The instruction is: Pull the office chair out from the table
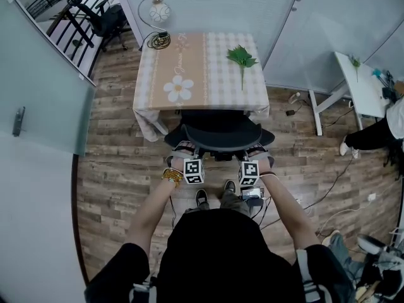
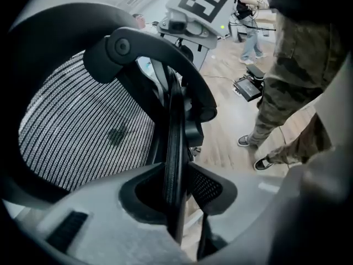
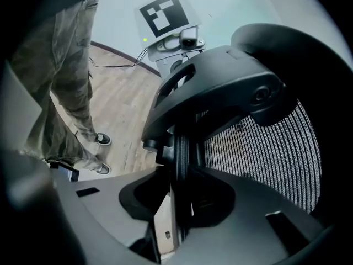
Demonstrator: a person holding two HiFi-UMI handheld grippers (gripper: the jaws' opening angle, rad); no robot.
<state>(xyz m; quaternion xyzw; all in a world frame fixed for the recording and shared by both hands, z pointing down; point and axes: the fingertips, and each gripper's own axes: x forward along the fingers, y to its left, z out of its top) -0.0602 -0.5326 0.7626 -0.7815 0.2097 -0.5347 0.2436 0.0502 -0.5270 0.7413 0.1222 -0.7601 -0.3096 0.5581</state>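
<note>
The black office chair (image 1: 221,134) is tucked under the table (image 1: 189,62), its mesh back toward me. My left gripper (image 1: 188,151) is at the back's left edge and my right gripper (image 1: 252,151) at its right edge. In the left gripper view the thin black rim (image 2: 174,148) of the chair back runs between the jaws of the left gripper (image 2: 175,197), which are shut on it, beside the mesh (image 2: 83,126). In the right gripper view the right gripper (image 3: 179,197) is shut on the opposite rim (image 3: 179,153), with the mesh (image 3: 265,159) to its right.
A green leaf sprig (image 1: 242,57) and a lamp (image 1: 158,11) lie on the checked tablecloth. My feet (image 1: 214,197) stand just behind the chair. Cables (image 1: 328,188) trail over the wood floor at the right, near a white desk (image 1: 356,81). A glass wall (image 1: 44,93) lines the left.
</note>
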